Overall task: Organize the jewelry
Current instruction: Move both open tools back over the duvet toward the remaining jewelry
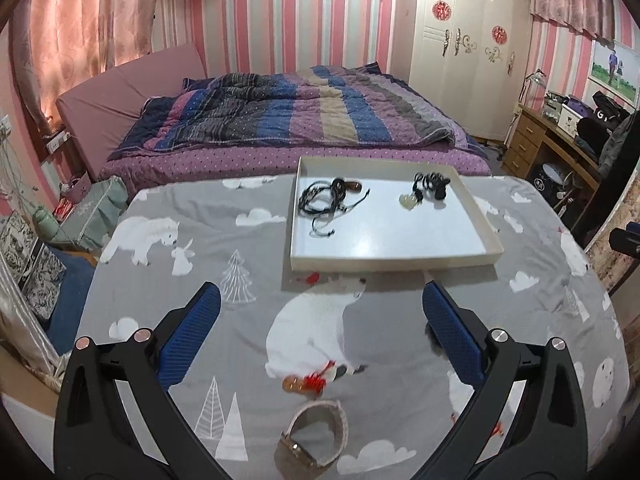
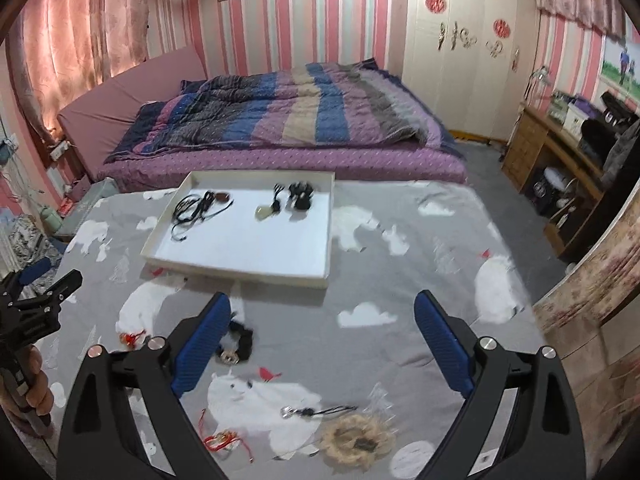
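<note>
Low in the frame, under our wide-apart left claw (image 1: pixel 320 308), we should pinch the beige bracelet (image 1: pixel 320 432) by its band, then carry it to the white tray (image 1: pixel 394 258).

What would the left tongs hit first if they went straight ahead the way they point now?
Probably the near wall of the white tray. The left tongs are open and empty, with only bare bear-print cloth between their tips and that wall. Depth is hard to judge, so they might pass over it.
</note>
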`<state>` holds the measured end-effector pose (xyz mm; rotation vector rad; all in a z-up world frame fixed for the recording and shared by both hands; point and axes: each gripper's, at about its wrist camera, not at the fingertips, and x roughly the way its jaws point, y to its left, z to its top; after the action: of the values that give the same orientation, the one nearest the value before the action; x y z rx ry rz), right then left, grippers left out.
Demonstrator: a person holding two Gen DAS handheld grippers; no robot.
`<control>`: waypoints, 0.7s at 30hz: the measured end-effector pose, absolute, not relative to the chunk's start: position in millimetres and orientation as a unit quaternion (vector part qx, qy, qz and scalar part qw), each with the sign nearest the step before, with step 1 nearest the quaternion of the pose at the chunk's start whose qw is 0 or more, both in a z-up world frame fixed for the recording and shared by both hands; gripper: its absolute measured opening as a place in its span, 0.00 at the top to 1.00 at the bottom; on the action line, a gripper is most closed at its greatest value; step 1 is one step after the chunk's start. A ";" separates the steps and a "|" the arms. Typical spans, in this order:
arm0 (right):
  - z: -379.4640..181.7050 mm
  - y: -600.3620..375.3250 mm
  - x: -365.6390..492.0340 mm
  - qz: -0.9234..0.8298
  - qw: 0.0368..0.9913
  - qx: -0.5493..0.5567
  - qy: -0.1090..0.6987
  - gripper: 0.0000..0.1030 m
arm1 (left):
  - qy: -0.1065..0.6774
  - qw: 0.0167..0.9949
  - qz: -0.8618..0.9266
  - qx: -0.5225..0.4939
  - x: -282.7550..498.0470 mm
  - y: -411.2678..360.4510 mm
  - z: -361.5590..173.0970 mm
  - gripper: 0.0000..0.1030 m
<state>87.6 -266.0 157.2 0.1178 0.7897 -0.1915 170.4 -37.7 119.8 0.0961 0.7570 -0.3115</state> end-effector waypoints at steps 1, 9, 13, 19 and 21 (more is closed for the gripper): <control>151.2 -266.0 85.7 -0.095 0.917 0.059 0.382 0.09 | 0.370 0.916 -0.149 0.046 169.1 -35.4 114.2 0.03; 100.2 -264.7 73.6 -0.119 0.917 0.041 0.378 0.09 | 0.400 0.904 -0.143 0.043 165.0 -18.3 66.6 0.03; 80.4 -268.9 68.9 -0.119 0.914 0.049 0.386 0.09 | 0.424 0.894 -0.144 0.029 165.5 -10.0 46.3 0.03; 61.6 -274.8 60.0 -0.125 0.908 0.045 0.397 0.09 | 0.427 0.893 -0.138 0.026 157.6 -5.2 36.6 0.03; 56.8 -278.4 56.8 -0.126 0.906 0.053 0.400 0.09 | 0.422 0.895 -0.137 0.035 153.5 -6.6 37.6 0.03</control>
<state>56.8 -278.4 56.8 0.1090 0.8254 -0.2599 153.5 -6.6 37.6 0.0724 0.8758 -0.2846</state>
